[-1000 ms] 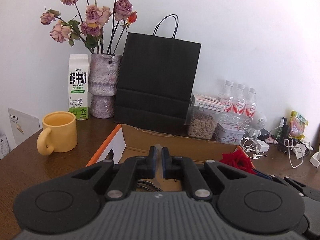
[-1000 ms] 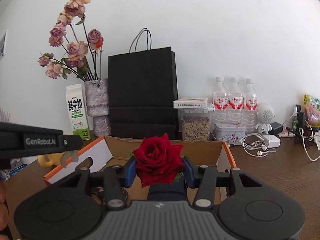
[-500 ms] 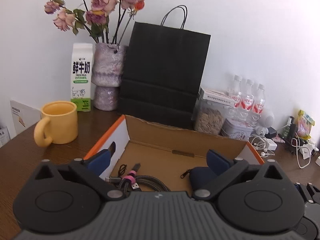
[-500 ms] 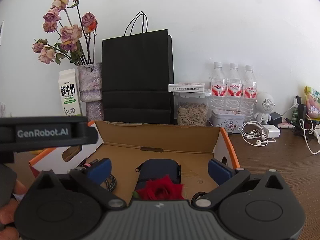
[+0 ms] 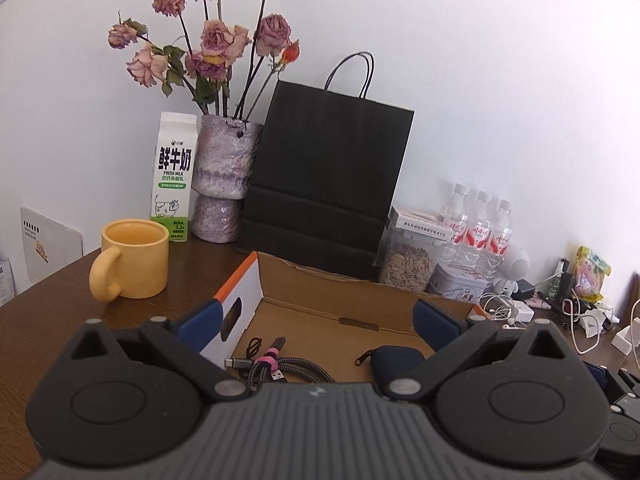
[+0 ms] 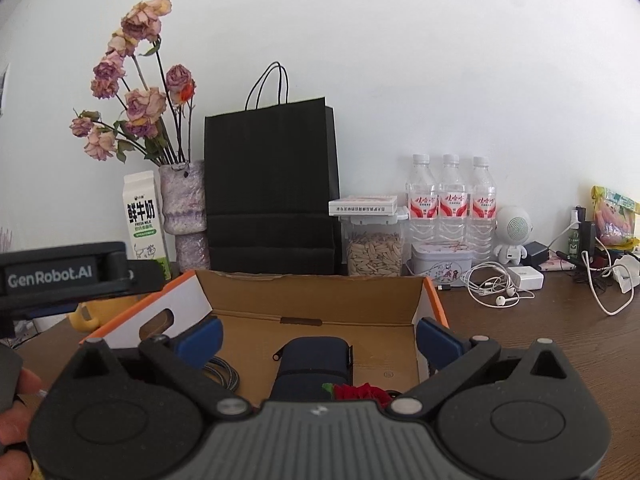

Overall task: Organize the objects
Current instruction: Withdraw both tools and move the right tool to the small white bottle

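An open cardboard box [image 5: 320,304] with orange edges [image 6: 316,300] sits on the brown table. In it lie a bundled braided cable [image 5: 280,368], a navy zip pouch [image 6: 312,368] [image 5: 396,360] and a red rose [image 6: 360,392] beside the pouch, partly hidden by my right gripper's body. My left gripper [image 5: 318,322] is open and empty above the box's near side. My right gripper [image 6: 318,338] is open and empty over the box, above the pouch and rose. The left gripper's body [image 6: 64,276] shows at the left of the right wrist view.
Behind the box stand a black paper bag [image 6: 272,188], a vase of dried roses [image 5: 226,176], a milk carton [image 5: 172,180] and a yellow mug [image 5: 134,264]. To the right are a seed jar [image 6: 374,252], water bottles [image 6: 450,200], a tin, earphones [image 6: 496,288] and chargers.
My right gripper opened and let the red rose go into the box. My left gripper opened from shut. Both grippers have since risen slightly.
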Available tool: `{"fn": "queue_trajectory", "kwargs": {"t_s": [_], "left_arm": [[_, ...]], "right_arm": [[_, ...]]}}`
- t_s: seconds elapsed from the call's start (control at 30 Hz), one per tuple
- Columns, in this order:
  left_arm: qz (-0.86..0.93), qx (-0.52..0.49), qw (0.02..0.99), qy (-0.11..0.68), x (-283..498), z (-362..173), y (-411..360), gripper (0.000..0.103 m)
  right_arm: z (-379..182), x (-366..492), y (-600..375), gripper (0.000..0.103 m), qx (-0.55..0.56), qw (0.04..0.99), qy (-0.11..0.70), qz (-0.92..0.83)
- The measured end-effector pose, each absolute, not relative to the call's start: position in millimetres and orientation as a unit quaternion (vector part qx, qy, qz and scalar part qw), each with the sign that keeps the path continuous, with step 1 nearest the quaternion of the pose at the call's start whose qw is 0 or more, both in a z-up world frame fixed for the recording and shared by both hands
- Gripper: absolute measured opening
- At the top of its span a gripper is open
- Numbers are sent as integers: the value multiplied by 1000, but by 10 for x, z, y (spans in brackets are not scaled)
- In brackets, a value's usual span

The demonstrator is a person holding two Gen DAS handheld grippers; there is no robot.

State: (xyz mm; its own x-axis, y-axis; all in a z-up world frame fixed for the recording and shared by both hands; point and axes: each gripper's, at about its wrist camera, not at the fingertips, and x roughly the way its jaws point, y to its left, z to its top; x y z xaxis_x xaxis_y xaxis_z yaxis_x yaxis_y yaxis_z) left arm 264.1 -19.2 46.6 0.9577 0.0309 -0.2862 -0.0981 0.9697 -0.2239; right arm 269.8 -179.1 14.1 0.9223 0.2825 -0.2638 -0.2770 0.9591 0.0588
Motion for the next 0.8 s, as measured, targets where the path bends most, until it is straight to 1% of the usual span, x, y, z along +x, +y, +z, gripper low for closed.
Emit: {"fn": "queue_trajectory", "kwargs": {"t_s": [0.2,0.33,0.63,0.8], "left_arm": [[23,-111,986,125,2145,441,-28,103],[13,-96,984,146,1861,379,87,103],[28,-73,977,199,1403,224,344,103],[33,-68,973,218,1206,155,419,103]], "right_arm": [[117,2196,-1893,103,-2,982,111,155],[66,1808,-1938,103,-20,980,106,164],[-118,1305,-2043,103,-27,974,146,172],[-121,1096,-2096,103,-30,974,153,166]]}}
